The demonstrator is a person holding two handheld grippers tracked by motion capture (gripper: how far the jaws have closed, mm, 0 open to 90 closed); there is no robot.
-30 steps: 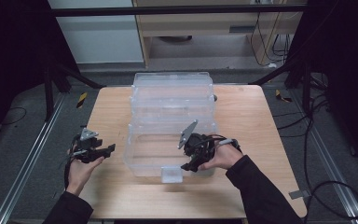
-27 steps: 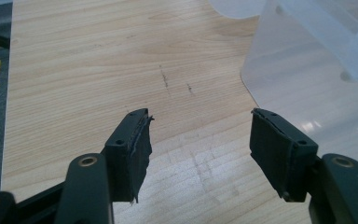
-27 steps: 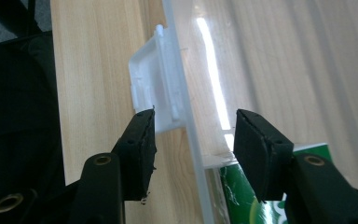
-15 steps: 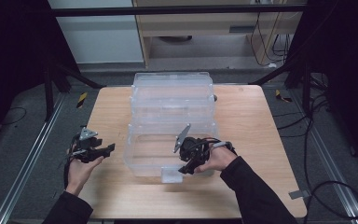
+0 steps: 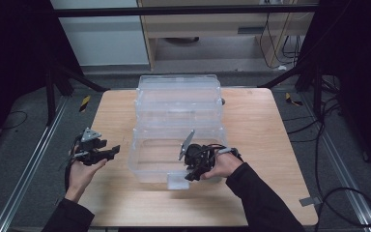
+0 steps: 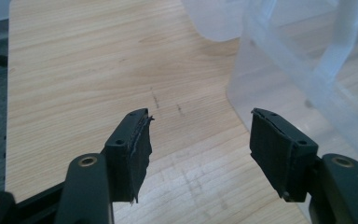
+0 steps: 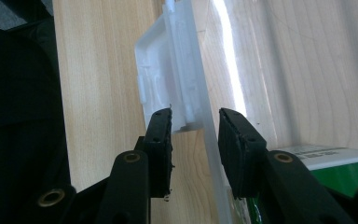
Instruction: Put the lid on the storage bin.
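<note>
straddling the clear bin [image 5: 174, 159] front wall, right gripper [image 7: 195, 122] jaws part narrowly; left gripper [image 6: 198, 135] hovers beside it, wide.

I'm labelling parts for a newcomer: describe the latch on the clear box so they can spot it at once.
On the wooden table sits a clear box with its lid open behind. The latch is the small whitish flap midway along the near wall, by the right gripper, opaque where everything around is see-through.
</note>
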